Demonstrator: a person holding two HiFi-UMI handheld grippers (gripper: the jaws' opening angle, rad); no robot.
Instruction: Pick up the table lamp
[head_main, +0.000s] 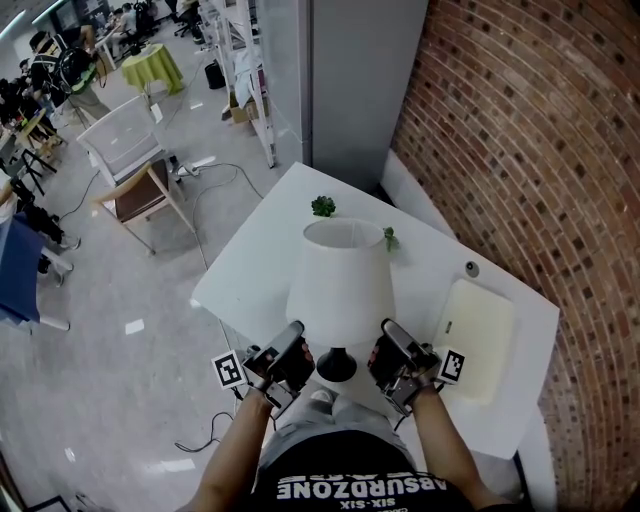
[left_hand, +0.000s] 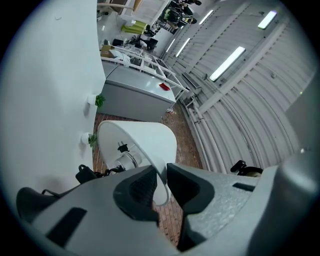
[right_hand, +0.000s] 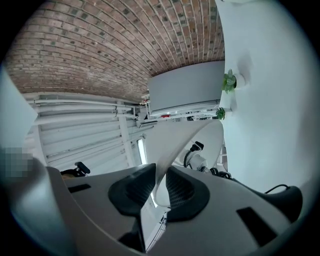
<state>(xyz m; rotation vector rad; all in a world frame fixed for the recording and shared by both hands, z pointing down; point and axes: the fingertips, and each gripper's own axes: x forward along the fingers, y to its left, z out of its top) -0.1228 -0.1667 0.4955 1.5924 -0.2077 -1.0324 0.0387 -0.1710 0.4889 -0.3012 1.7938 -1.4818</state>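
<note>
Left gripper (head_main: 296, 332) and right gripper (head_main: 390, 332) fingers clamp the white-shaded, black-based table lamp (head_main: 340, 285) by its rim.

The right gripper (right_hand: 161, 173) clamps its jaws on the white lampshade (right_hand: 181, 142) rim.

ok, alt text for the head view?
From above, the left gripper and right gripper clamp opposite sides of the lower rim of a white lamp shade, at the near edge of a white table. A brick wall runs along the right.
</note>
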